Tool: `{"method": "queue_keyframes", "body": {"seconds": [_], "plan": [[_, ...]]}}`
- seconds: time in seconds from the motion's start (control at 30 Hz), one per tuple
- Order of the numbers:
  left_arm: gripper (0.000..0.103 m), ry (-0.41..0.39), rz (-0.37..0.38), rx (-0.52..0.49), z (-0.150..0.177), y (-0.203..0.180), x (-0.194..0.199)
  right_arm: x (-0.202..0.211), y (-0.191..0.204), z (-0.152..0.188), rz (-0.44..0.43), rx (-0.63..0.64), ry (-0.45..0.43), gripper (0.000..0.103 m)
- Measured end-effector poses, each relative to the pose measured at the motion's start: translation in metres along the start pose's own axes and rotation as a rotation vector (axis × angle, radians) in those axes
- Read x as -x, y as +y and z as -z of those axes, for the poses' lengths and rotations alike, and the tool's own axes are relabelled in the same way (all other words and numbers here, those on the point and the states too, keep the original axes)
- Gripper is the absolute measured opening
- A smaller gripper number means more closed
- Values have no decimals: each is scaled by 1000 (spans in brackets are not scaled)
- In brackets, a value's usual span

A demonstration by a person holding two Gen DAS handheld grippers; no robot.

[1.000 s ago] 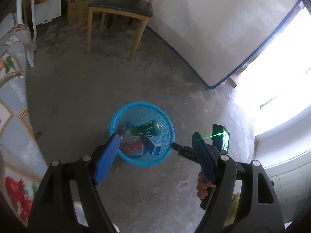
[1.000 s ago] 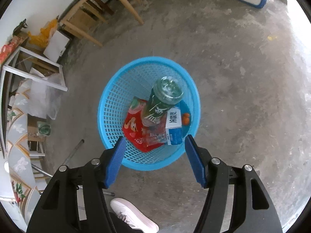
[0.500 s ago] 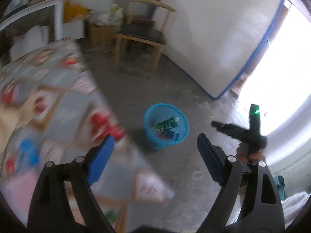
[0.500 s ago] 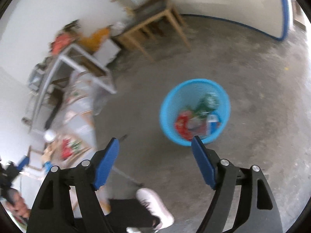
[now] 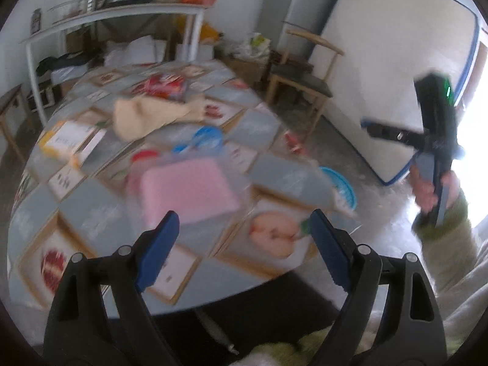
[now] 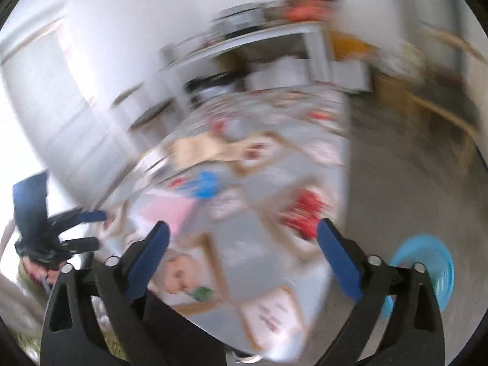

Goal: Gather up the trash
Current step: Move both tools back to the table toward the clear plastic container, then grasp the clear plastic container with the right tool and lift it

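A large table [image 5: 91,213] covered in a grey cloth printed with fruit pictures fills the left and centre of the left wrist view; the whole scene is softened by motion blur. In the right wrist view the same table runs through the middle of the frame, far more smeared.

At the upper right of the left view a white mattress [image 5: 396,76] edged in blue leans on the wall, with a wooden chair [image 5: 302,76] to its left. A white shelf unit [image 5: 122,15] crosses the upper left.

On the table, near the centre of the left view, sits a pink rectangular object [image 5: 186,192] in clear wrapping. Above it lie a cream cloth [image 5: 149,116], a blue plastic item [image 5: 204,138] and a red packet [image 5: 166,85].

The blue trash basket [image 5: 343,187] stands on the floor, peeking past the table's right edge; in the right view it sits at the lower right.

The left gripper [image 5: 242,248] spans the bottom of its view, blue pads spread wide with nothing between them. The right gripper [image 6: 242,260] is likewise gaping and empty; it also appears at the right edge of the left view.
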State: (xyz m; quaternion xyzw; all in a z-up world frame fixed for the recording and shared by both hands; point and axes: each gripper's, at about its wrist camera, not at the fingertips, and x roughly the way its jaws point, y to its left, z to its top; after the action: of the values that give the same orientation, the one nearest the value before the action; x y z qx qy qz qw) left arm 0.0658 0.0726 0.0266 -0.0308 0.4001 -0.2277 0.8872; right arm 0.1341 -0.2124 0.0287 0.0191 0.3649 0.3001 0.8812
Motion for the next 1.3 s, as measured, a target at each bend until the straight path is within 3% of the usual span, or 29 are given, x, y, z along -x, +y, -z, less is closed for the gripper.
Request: {"method": "queue_keyframes", "body": {"seconds": [0.17, 0.27, 0.4, 0.5, 0.93, 1.3], "plan": [[83, -1, -16, 47, 24, 28, -6, -81, 86, -38, -78, 370, 172, 96], [83, -4, -2, 89, 33, 45, -11, -122, 125, -43, -77, 566, 270, 96], [83, 1, 13, 101, 38, 56, -18, -164, 154, -35, -76, 804, 406, 96], [83, -1, 9, 75, 41, 58, -21, -183, 162, -32, -78, 893, 481, 96], [83, 17, 74, 51, 48, 62, -30, -233, 167, -35, -132, 885, 658, 96], [83, 17, 84, 62, 51, 65, -34, -218, 172, -43, -138, 839, 565, 88]]}}
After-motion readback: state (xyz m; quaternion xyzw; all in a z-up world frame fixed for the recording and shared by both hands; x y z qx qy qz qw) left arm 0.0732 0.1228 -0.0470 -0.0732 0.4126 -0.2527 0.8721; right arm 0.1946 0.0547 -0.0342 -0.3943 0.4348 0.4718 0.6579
